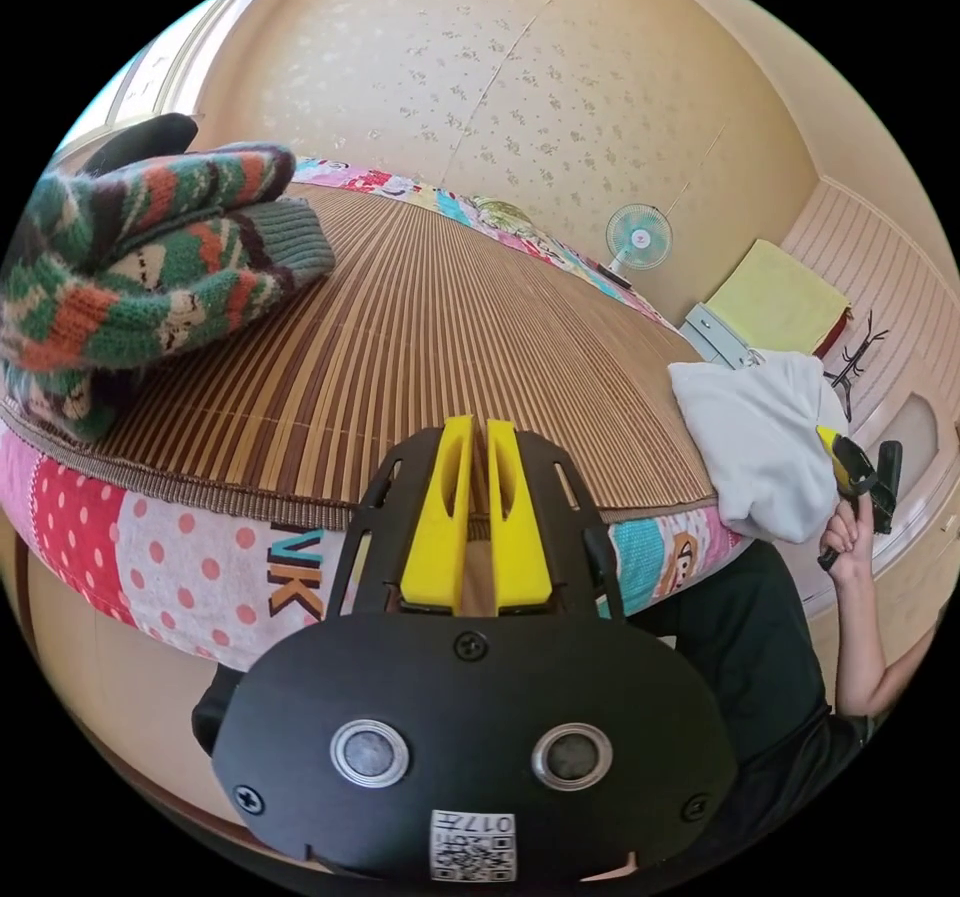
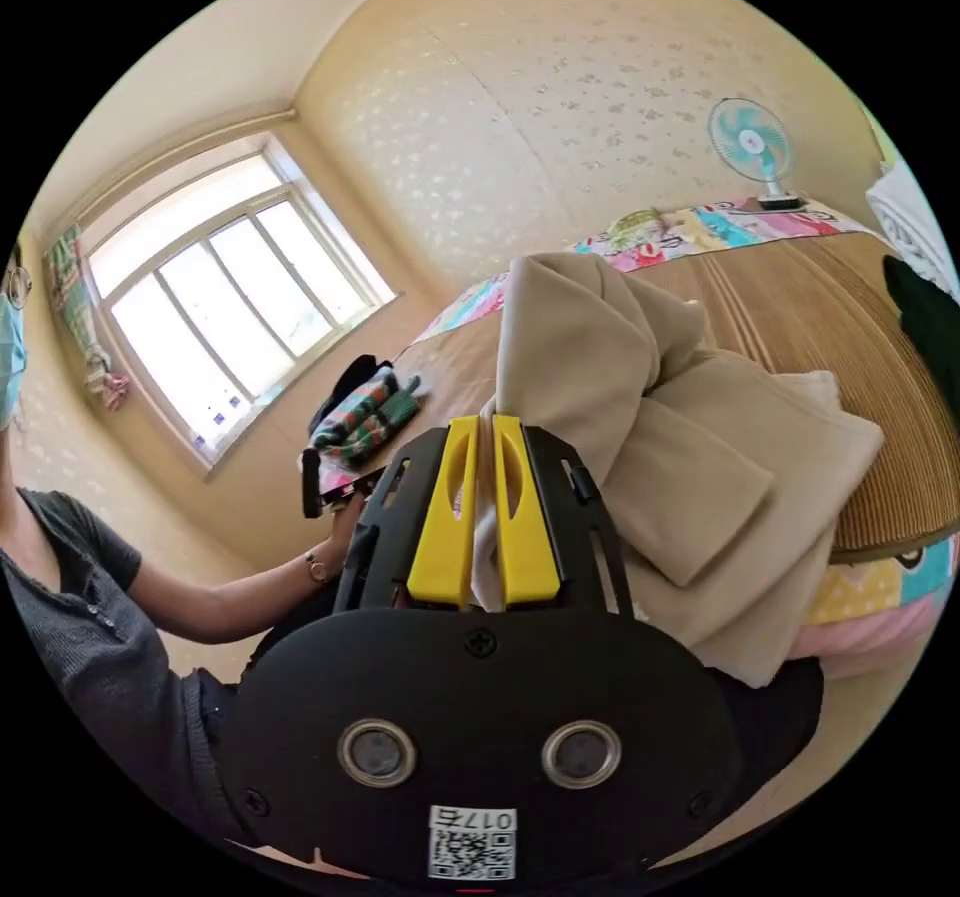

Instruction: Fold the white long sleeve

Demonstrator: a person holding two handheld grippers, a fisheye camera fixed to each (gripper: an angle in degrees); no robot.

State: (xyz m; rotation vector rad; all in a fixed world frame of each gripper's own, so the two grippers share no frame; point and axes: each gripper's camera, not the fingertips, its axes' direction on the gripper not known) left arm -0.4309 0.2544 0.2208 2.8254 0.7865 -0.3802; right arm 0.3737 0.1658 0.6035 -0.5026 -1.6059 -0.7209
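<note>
Two grippers are busy here. The right gripper pinches a bunch of the white long sleeve, which hangs crumpled over the near edge of the bamboo mat. The left gripper is clenched on nothing, above the mat. I think the garment may slide off the bed, because most of it hangs over the edge. A knitted sweater lies well apart; a fan stands behind.

Left tool closed over bamboo mat, empty.
</note>
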